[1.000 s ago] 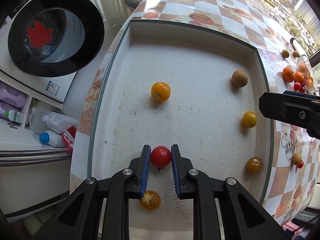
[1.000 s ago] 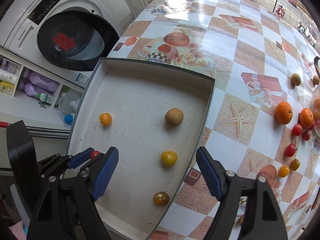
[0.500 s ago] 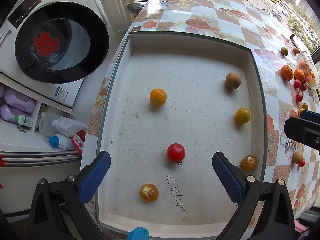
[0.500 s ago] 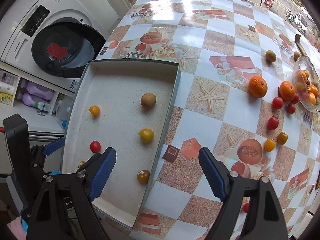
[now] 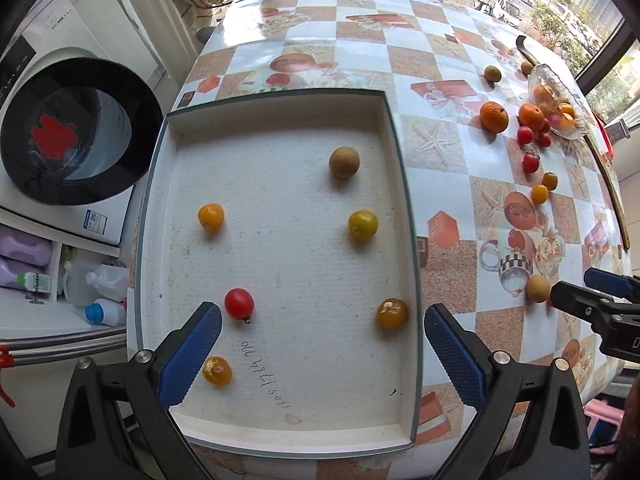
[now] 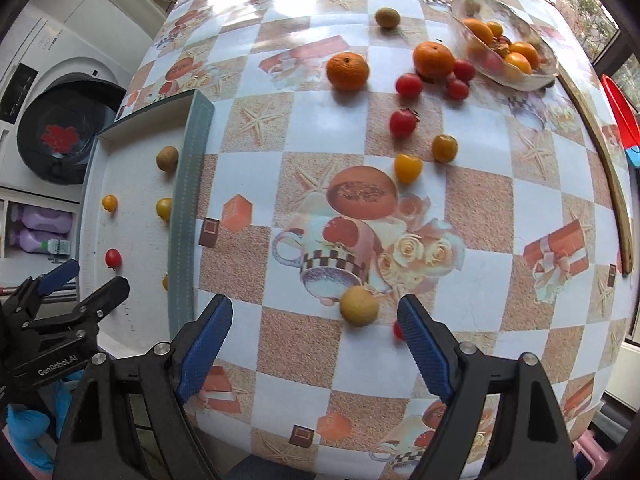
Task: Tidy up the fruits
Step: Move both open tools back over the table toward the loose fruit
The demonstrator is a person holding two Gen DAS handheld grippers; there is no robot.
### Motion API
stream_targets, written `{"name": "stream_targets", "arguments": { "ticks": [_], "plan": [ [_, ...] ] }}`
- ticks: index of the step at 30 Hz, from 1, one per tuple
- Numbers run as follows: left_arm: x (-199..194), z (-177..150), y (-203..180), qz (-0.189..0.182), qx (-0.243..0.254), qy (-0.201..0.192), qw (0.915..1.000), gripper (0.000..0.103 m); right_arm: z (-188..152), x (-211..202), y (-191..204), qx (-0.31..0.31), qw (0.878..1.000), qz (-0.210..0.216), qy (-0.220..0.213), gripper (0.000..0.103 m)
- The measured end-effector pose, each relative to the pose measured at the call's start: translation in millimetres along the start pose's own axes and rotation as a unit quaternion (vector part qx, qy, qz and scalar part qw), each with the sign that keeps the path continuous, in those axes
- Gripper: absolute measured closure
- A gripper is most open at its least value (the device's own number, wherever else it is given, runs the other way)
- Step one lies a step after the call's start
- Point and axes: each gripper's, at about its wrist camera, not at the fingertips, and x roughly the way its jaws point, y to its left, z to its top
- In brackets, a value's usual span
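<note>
Six small fruits lying in the shallow white foam tray [image 5: 396, 184], all apart from one another: round red cherry tomato [image 5: 239, 303] near the front left, brown longan-like fruit [image 5: 344, 162] toward the back right, yellow-orange cherry tomato [image 5: 211, 217] at mid left, yellow tomato [image 5: 363, 225] at mid right, two blemished orange tomatoes at the front left [image 5: 217, 371] and the front right [image 5: 392, 313]. Tray set on the checkered patterned tablecloth [image 6: 480, 216], at its left edge.

Left gripper [image 5: 323, 350] above the tray's front part, blue pads spread wide, nothing between them; red cherry tomato just beside the left pad, not touched.

Right gripper [image 6: 316, 338] over the cloth to the right of the tray, jaws wide apart, empty. Pale yellow-brown round fruit [image 6: 359, 305] on the cloth just ahead of the pads, between their lines, untouched; small red fruit [image 6: 397, 330] partly hidden by the right pad.

Farther back on the cloth: two oranges [image 6: 347, 71], several loose red and yellow cherry tomatoes [image 6: 407, 167], clear glass dish [image 6: 516, 76] holding more fruit.
</note>
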Motion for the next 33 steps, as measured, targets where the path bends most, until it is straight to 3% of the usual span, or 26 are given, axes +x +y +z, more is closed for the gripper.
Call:
{"name": "stream_targets", "arguments": {
  "ticks": [6, 12, 19, 33],
  "plan": [
    [-9, 15, -57, -0.019, 0.067, -0.024, 0.9972, 0.001, -19, -3, -57, 0.058, 0.998, -0.024, 0.007, 0.016],
    [8, 18, -100, -0.033, 0.111, -0.007, 0.9933, 0.001, -36, 0, -82, 0.075, 0.997, -0.027, 0.014, 0.016],
    [25, -4, -138, -0.04, 0.159, 0.009, 0.9864, 0.001, -47, 2, -104, 0.09, 0.995, -0.034, 0.013, 0.016],
    [54, -6, -164, -0.024, 0.13, 0.006, 0.9912, 0.001, -2, 6, -126, 0.076, 0.997, -0.021, -0.004, 0.016]
  ]
}}
